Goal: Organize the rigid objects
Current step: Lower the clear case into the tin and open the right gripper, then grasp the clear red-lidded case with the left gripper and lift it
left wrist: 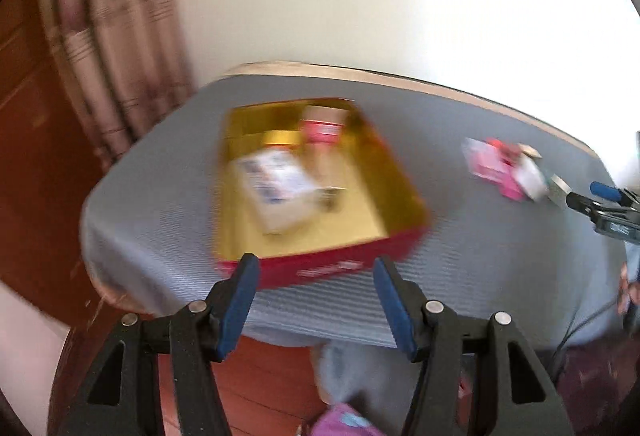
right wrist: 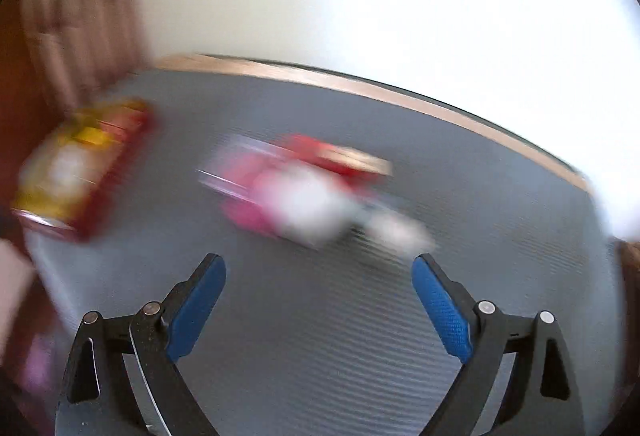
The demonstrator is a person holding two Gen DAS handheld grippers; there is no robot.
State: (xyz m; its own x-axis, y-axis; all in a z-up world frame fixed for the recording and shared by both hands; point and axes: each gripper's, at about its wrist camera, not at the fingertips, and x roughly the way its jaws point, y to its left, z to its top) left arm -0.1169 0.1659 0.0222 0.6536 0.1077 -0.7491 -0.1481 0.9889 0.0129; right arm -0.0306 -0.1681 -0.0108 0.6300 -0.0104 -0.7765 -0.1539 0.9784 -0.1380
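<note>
Both tongs stand apart and empty. Just ahead of the left gripper (left wrist: 314,276) sits the red cardboard box with gold lining (left wrist: 404,195), holding a white carton (left wrist: 276,183). Beyond the right gripper (right wrist: 320,268) lies a blurred pink-and-white packet pile (right wrist: 296,195).

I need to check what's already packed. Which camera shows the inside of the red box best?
The left wrist view: the red box sits central, gold interior open to the camera, holding a white carton and other blurred items. The right wrist view shows only a smeared box at its left edge.
</note>
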